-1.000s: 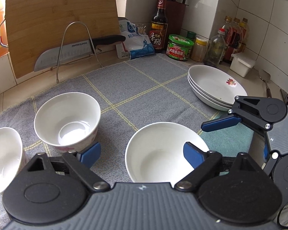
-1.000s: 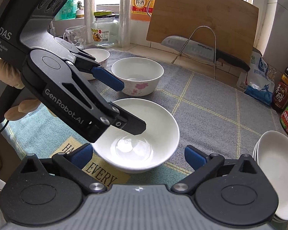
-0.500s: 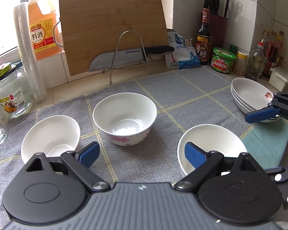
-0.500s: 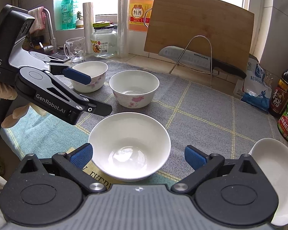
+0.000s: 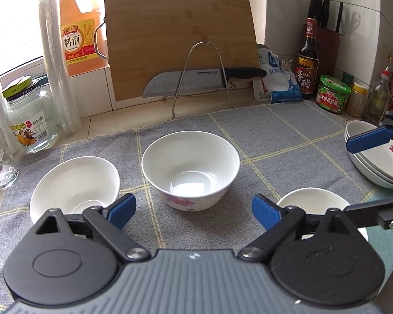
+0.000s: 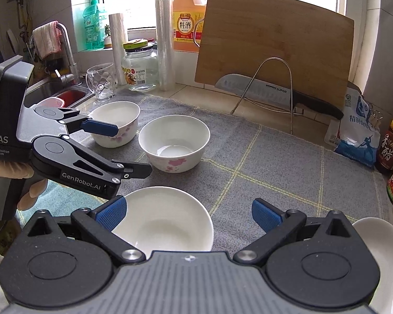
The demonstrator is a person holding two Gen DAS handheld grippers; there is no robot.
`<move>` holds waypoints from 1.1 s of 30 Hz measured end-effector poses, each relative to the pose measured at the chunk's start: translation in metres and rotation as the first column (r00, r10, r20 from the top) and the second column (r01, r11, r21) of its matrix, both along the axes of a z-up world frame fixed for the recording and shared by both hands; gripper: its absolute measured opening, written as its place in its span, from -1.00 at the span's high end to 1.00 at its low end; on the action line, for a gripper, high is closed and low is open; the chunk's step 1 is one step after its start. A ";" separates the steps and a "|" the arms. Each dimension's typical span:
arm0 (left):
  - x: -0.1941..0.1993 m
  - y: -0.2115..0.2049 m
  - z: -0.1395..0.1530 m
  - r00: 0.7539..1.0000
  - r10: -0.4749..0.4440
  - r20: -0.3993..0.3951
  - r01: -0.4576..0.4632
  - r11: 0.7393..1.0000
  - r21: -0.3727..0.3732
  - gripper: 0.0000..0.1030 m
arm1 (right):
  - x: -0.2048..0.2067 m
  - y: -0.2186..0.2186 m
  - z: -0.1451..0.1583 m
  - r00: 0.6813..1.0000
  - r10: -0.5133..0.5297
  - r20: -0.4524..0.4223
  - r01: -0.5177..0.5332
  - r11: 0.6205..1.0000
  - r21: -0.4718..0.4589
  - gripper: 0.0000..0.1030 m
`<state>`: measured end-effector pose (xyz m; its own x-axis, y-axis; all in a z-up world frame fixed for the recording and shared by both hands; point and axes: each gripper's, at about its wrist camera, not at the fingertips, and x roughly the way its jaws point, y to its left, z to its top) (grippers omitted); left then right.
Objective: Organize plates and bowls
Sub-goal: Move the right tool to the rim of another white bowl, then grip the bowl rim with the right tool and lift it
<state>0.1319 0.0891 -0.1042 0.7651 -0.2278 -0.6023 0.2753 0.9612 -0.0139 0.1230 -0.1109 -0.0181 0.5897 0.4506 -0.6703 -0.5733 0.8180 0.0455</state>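
**Both tools hanging wide over the bowls, nothing picked up**

I'm holding the left tool (image 5: 194,207) over the grey checked cloth (image 5: 275,136) on the worktop, with its blue pads spread wide apart and gripping nothing. Straight ahead of it the flowered bowl (image 5: 190,167) is sitting upright in the middle of the cloth. A second flowered bowl (image 5: 74,187) is sitting just to the left of that one, and a plain white bowl (image 5: 310,200) is sitting near-right, partly hidden behind my tool's right finger.

The right tool (image 6: 188,214) is also standing wide apart with nothing clamped. From its camera the plain white bowl is lying directly below and between its pads, but the pads aren't touching it. The stack of plates (image 5: 377,162) is sitting at the right edge of the cloth, well apart from the bowls.

Along the far wall a cutting board (image 5: 180,34) is leaning upright, with a knife (image 5: 196,78) resting on a wire rack (image 5: 204,78) in front of it.
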 end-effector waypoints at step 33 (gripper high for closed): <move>0.048 -0.014 -0.019 0.998 0.031 -0.061 -0.030 0.999 0.022 -0.79 | 0.155 0.070 -0.027 0.961 0.215 -0.172 -0.216 0.976 0.012 -0.77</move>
<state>0.1794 0.0754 -0.1237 0.7332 -0.1919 -0.6523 0.2451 0.9695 -0.0097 0.2777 -0.0411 -0.0451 0.3554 0.5495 -0.7561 -0.7205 0.6764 0.1529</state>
